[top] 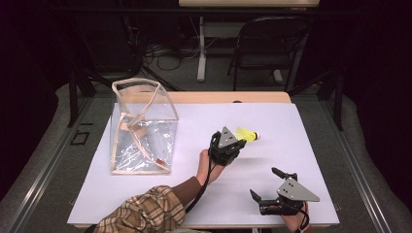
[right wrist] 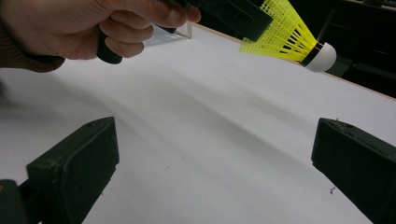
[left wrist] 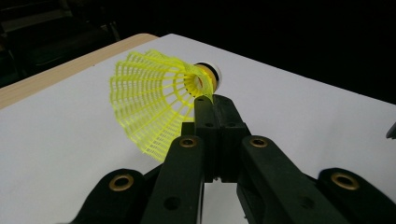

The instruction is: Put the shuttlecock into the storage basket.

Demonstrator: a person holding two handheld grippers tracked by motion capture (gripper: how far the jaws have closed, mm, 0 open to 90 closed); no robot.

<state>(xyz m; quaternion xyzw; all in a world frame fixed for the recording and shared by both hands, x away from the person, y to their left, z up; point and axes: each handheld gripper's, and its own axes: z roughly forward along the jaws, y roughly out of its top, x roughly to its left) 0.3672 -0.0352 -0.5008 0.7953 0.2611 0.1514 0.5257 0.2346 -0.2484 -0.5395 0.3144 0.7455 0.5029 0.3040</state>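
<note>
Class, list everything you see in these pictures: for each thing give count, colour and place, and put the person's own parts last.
Shuttlecock: one, yellow skirt with white cap, held off the table in the left tongs.
Bag: one, clear plastic with tan trim, standing on the table's left.
Table: one, white top with wooden far edge.
Chair: one, black, beyond the table.
Left tongs: one, black, shut on the shuttlecock's skirt.
Right tongs: one, black, open, near the table's front right.
Sleeve: one, plaid, bottom edge.

The desk is covered by a white sheet, with a wooden edge left bare at the far side. A clear plastic bag is stood on its left part.
</note>
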